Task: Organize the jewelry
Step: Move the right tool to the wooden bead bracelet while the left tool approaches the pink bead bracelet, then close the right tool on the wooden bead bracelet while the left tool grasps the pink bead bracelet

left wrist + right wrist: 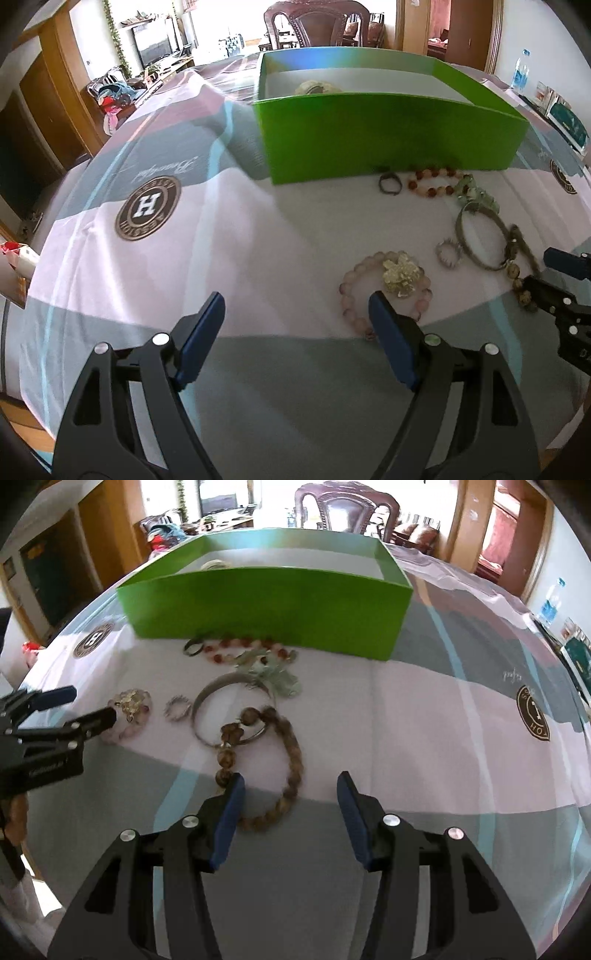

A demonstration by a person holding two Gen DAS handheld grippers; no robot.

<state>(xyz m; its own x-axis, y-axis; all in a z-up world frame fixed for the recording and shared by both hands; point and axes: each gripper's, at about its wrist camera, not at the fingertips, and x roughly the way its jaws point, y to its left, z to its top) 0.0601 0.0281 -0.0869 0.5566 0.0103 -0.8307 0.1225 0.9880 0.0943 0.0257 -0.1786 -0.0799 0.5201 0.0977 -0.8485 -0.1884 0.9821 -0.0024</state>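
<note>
A green box (388,136) stands on the cloth-covered table, with one pale piece of jewelry (317,88) inside. In front of it lie a dark ring (389,182), a red-and-white bead bracelet (436,181), a green charm (476,194), a metal bangle (480,236), a small spiky ring (448,253) and a pink bead bracelet with a gold charm (402,277). A brown bead bracelet (291,764) lies nearest my right gripper (291,794). My left gripper (297,314) is open, its right finger over the pink bracelet's edge. My right gripper is open and empty.
The box also shows in the right wrist view (266,605). The tablecloth (147,206) bears round brown logos. A wooden chair (317,22) stands behind the table. A water bottle (521,74) and packets sit at the far right.
</note>
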